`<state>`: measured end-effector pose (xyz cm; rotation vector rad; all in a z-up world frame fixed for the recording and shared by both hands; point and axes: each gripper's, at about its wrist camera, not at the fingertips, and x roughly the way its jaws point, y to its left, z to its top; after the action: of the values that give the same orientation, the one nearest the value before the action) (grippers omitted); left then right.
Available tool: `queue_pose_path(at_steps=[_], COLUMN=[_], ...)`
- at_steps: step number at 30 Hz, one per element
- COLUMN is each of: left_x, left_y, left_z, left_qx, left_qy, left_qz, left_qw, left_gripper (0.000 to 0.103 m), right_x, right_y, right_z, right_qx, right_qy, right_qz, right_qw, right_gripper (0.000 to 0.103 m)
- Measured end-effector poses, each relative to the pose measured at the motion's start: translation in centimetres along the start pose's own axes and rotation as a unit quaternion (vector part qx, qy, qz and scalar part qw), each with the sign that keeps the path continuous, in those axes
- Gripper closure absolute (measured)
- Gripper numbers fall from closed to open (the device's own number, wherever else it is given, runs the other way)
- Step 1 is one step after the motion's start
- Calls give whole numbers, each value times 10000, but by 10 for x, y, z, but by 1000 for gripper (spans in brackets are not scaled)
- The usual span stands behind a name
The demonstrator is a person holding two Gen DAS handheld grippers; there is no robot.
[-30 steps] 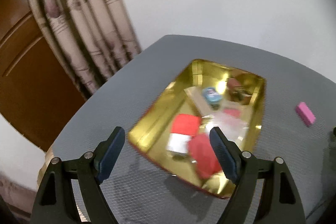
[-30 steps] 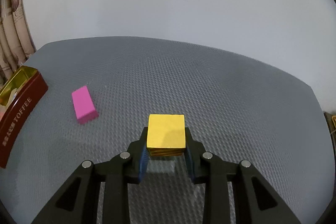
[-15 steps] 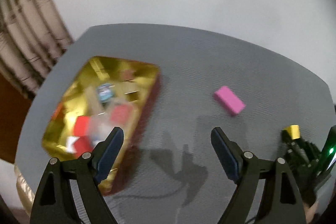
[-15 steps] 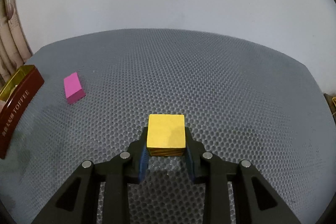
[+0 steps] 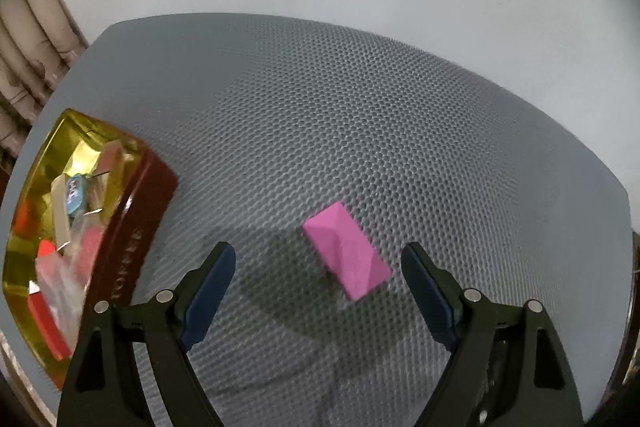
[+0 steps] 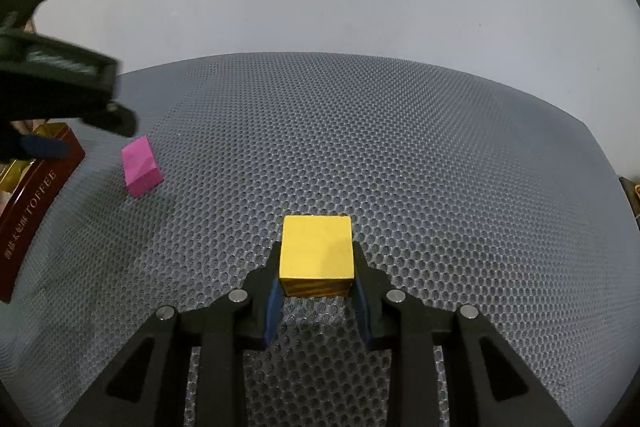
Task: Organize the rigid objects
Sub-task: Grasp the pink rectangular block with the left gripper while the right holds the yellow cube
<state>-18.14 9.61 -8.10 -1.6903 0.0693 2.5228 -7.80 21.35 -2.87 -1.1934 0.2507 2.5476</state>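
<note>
A pink block (image 5: pixel 346 251) lies on the grey honeycomb mat (image 5: pixel 360 131); it also shows in the right wrist view (image 6: pixel 141 165). My left gripper (image 5: pixel 318 259) is open and hovers just above and around the pink block, which sits between the fingers without touching them. My right gripper (image 6: pixel 317 277) is shut on a yellow cube (image 6: pixel 317 259) and holds it just above the mat. A red and gold toffee tin (image 5: pixel 132 227) at the left holds several small items; its side shows in the right wrist view (image 6: pixel 36 203).
Beige curtains (image 5: pixel 28 39) hang at the far left behind the table. A white wall backs the mat. The left gripper body (image 6: pixel 60 95) shows at the upper left of the right wrist view, above the pink block.
My left gripper has swung right from over the tin to the pink block and come closer to it. The right gripper still holds the yellow cube, nearly still.
</note>
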Motion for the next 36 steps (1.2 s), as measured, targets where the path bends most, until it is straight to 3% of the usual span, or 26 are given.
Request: queue_pose_path(at_steps=[7, 14, 17, 19, 20, 28, 33, 36], left_x=[26, 38, 35, 31, 29, 27, 27, 27], left_y=[-15, -24, -18, -12, -11, 6, -1, 2], left_z=[3, -11, -15, -17, -17, -22, -26, -28], left_qx=[-127, 122, 162, 218, 265, 435, 642, 592], left_qy=[98, 176, 94, 84, 98, 15, -193, -246], left_qz=[220, 283, 134, 115, 103, -36, 120, 112], left_qw=[9996, 9994, 9997, 9997, 9995, 9990, 9977, 9979], left_gripper=[22, 24, 46, 71, 74, 75, 71, 74], right_x=[0, 1, 1, 3, 3, 4, 4, 7], right_y=[4, 3, 5, 4, 2, 8, 9, 6], right_z=[-6, -8, -11, -9, -9, -15, -18, -17], right_qx=[31, 43, 43, 41, 41, 5, 0, -2], right_qy=[-2, -1, -1, 0, 0, 4, 5, 6], right_qz=[41, 62, 64, 62, 64, 28, 26, 26], right_qw=[10000, 10000, 10000, 10000, 10000, 10000, 10000, 10000], right_gripper=[73, 73, 73, 73, 72, 72, 72, 72])
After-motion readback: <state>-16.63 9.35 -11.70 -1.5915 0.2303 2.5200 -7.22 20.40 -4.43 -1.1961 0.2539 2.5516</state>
